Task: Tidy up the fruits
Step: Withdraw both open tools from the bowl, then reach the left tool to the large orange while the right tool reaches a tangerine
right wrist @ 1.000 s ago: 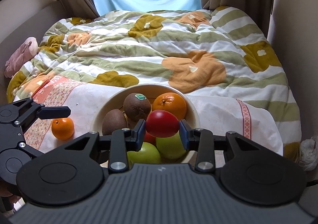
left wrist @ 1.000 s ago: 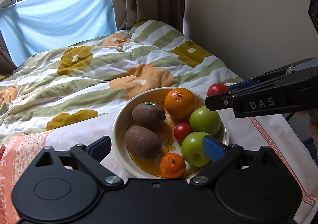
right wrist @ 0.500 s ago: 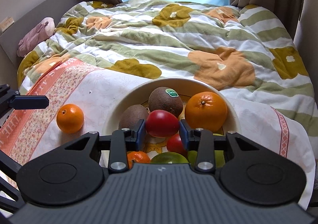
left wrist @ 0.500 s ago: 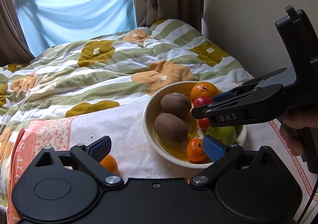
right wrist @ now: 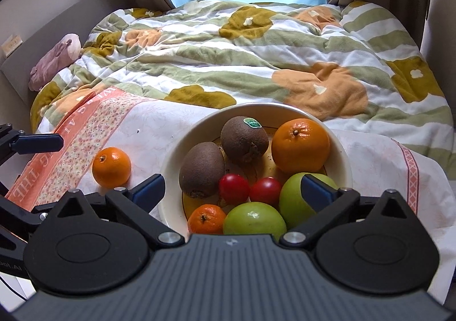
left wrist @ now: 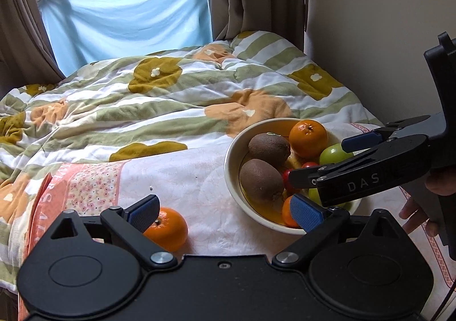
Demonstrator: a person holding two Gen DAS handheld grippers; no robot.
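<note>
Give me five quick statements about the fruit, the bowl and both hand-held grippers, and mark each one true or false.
1. The right hand-held gripper is clamped on a tomato. False: its jaws are open and empty.
2. Two kiwis lie in the bowl. True.
3. The loose orange sits on the cloth outside the bowl. True.
4. The left hand-held gripper holds the loose orange. False: it is open, and the orange lies on the cloth by one fingertip.
5. The bowl holds only one green apple. False: there are two.
</note>
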